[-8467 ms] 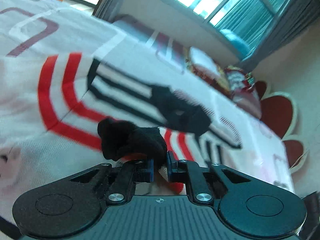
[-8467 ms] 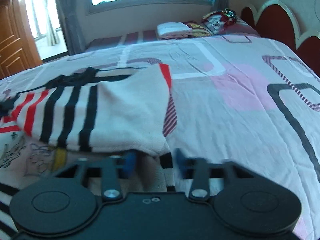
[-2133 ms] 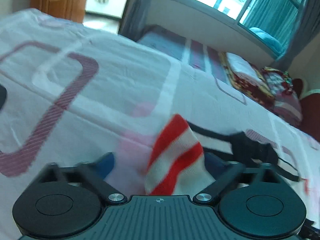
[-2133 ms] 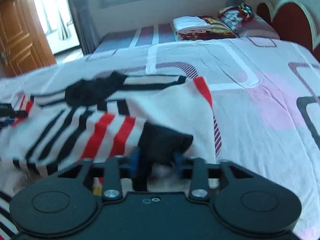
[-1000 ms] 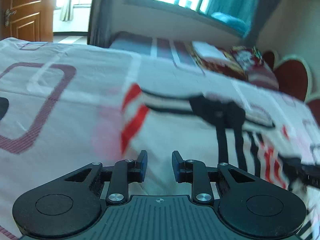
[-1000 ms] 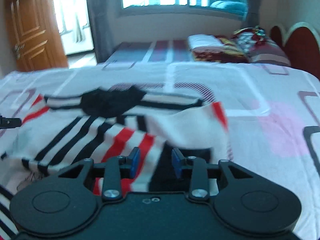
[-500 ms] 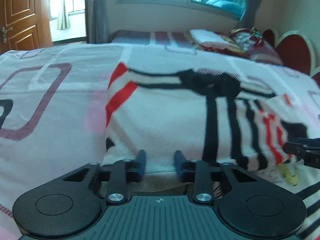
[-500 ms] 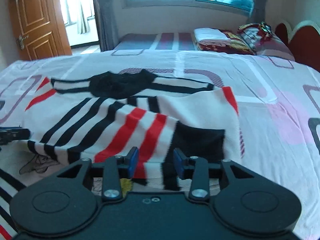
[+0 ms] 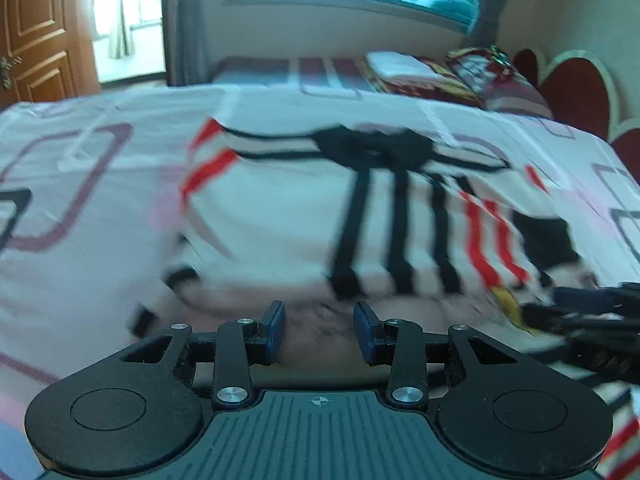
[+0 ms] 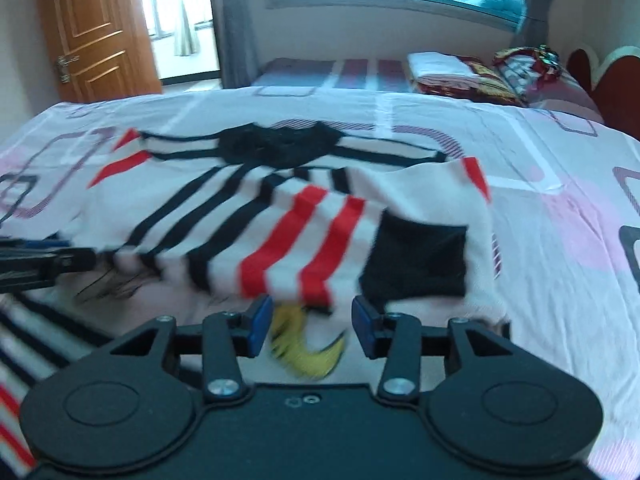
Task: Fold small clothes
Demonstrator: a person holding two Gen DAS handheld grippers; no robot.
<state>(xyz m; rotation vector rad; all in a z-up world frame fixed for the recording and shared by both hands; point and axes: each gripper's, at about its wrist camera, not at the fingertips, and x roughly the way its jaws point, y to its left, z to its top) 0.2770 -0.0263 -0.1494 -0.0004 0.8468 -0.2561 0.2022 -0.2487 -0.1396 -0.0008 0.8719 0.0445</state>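
A small white knit sweater [image 9: 280, 220] with black and red stripes and a black collar [image 10: 280, 144] lies flat on the bed, both sleeves folded across its body. The right sleeve's black cuff [image 10: 416, 260] rests on top. My left gripper [image 9: 320, 330] hovers open over the sweater's near hem, its blue pads holding nothing. My right gripper [image 10: 306, 328] is over a yellow print [image 10: 308, 348] near the hem. Its jaws are opening and no cloth is between them. Each gripper shows at the edge of the other's view: the right gripper [image 9: 568, 304] and the left gripper [image 10: 60, 256].
The bedsheet [image 10: 560, 208] is white and pink with purple and black outlines. A second bed [image 10: 340, 68] behind it holds folded bedding [image 10: 460, 68]. A red headboard [image 9: 572, 92] stands at the right, a wooden door [image 10: 92, 28] at the far left.
Both grippers have drawn back toward the sweater's near hem, and their jaws stand wider. The sleeves, held two seconds ago, now lie released across the body.
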